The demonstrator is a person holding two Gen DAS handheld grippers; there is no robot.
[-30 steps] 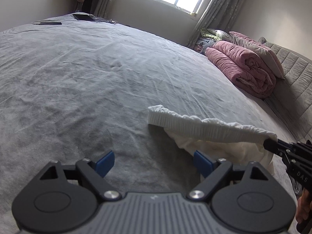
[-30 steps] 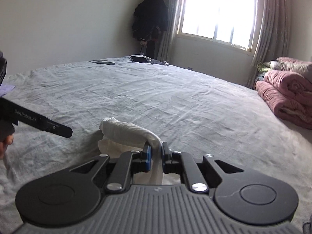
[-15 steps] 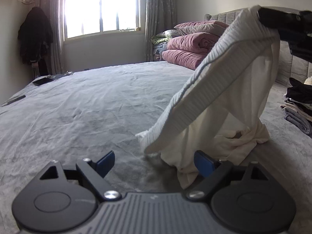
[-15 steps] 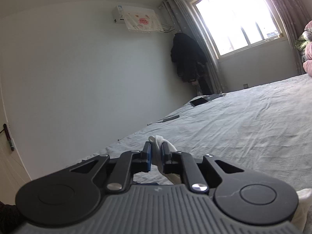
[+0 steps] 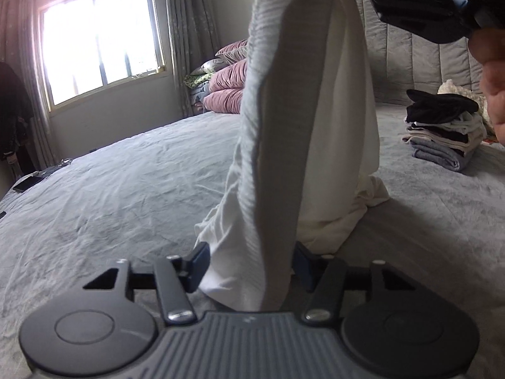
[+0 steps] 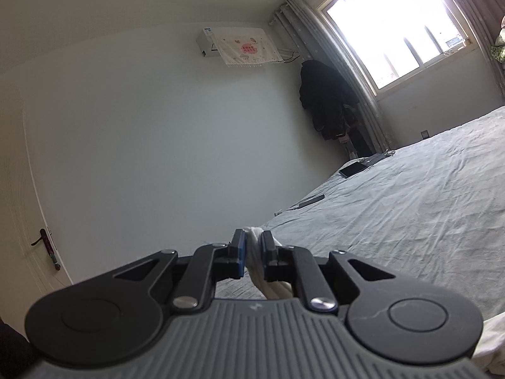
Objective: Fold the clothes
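1. A bedroom: a wide bed under a wrinkled grey sheet (image 5: 120, 189) fills the lower part of both views, below pale walls.
2. Nearest in the left wrist view, the left gripper (image 5: 251, 263) has just been closing its jaws; the lower end of a cream-white garment with a ribbed band (image 5: 284, 126) hangs between its blue pads, though whether both pads press on the cloth cannot be told.
3. The garment rises as a tall column from the sheet, its bottom folds bunched on the bed just behind the left gripper.
4. Its top is clamped in the right gripper (image 6: 252, 248), whose jaws are together on a white bunch of the fabric; from the left wrist view the black gripper sits at top right with a hand (image 5: 492, 75) beside it.
5. Farther right, a stack of folded dark and pale clothes (image 5: 445, 129) rests near the grey padded headboard (image 5: 410, 53).
6. Beyond, rolled pink quilts (image 5: 227, 91) lie by the curtained bright window (image 5: 101, 47).
7. The right wrist view shows a covered wall air conditioner (image 6: 240, 45) and dark hanging clothes (image 6: 328, 101).
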